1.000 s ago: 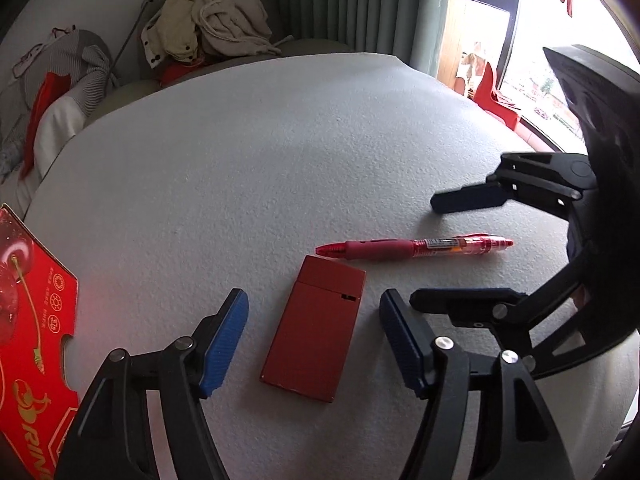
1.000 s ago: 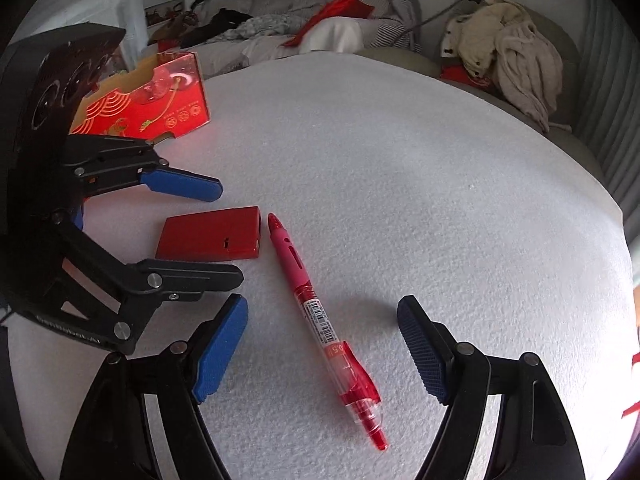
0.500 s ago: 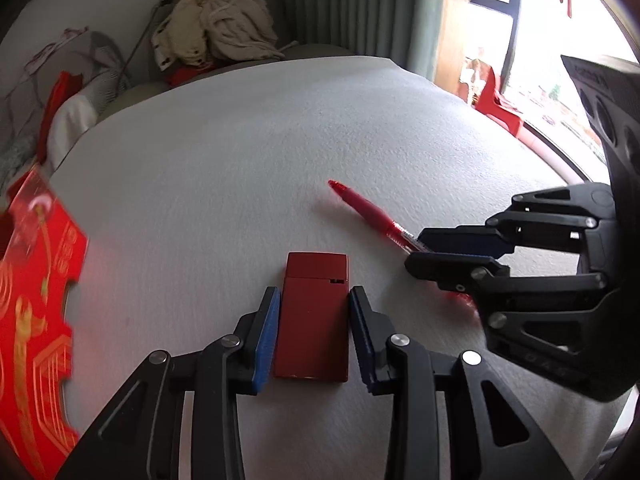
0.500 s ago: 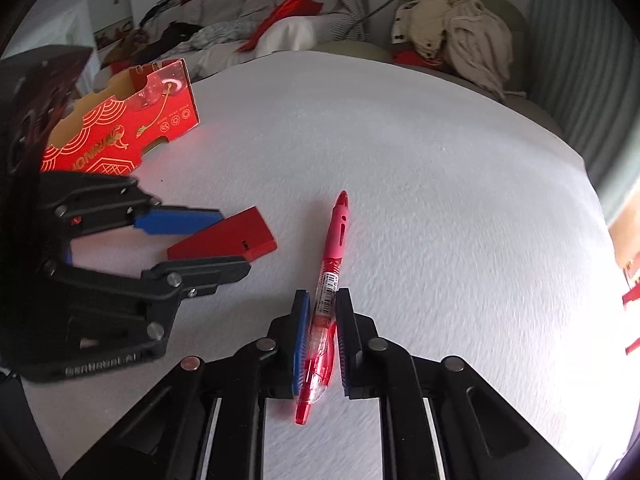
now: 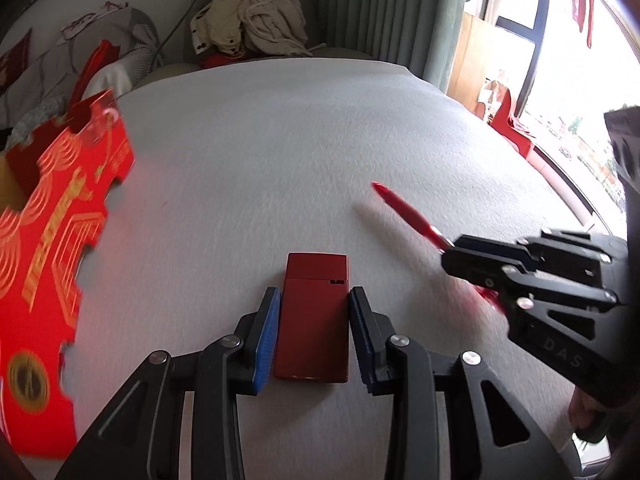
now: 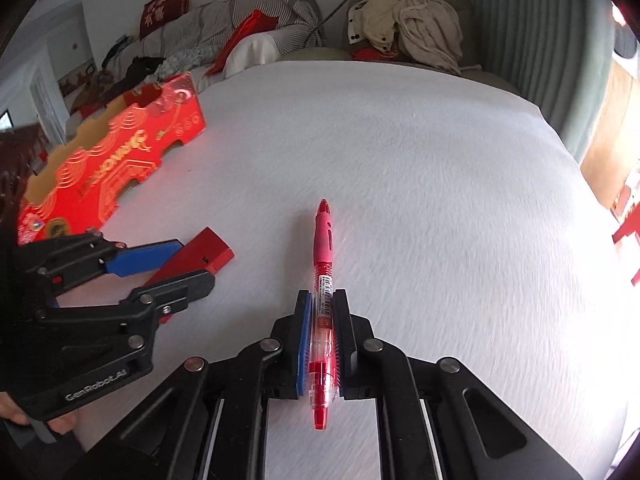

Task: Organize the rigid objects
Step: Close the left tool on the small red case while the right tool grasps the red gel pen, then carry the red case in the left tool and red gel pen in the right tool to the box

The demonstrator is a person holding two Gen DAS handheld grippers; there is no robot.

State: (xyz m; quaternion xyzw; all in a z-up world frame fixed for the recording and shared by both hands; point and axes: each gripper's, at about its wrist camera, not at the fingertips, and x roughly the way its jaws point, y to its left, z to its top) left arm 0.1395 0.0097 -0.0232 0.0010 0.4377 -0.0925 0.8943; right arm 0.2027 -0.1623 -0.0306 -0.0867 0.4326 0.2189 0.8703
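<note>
A flat dark red case (image 5: 314,320) sits between the blue pads of my left gripper (image 5: 315,292), which is shut on its long sides. In the right wrist view the same case (image 6: 202,252) pokes out of the left gripper (image 6: 180,264) at the left. My right gripper (image 6: 322,294) is shut on the clear rear half of a red pen (image 6: 323,240), whose tip points away from me. From the left wrist, that pen (image 5: 404,210) sticks out of the right gripper (image 5: 472,258) over the white cloth.
An open red gift box with gold patterns (image 5: 60,240) (image 6: 112,160) stands at the left edge of the white-covered table (image 5: 280,140). Behind the table are a sofa with heaped clothes (image 6: 404,20), green curtains and a bright window (image 5: 568,80).
Both grippers went from open around their objects to shut on them. Both have since shifted toward the red gift box, which now looms larger. The pen turned with the right gripper.
</note>
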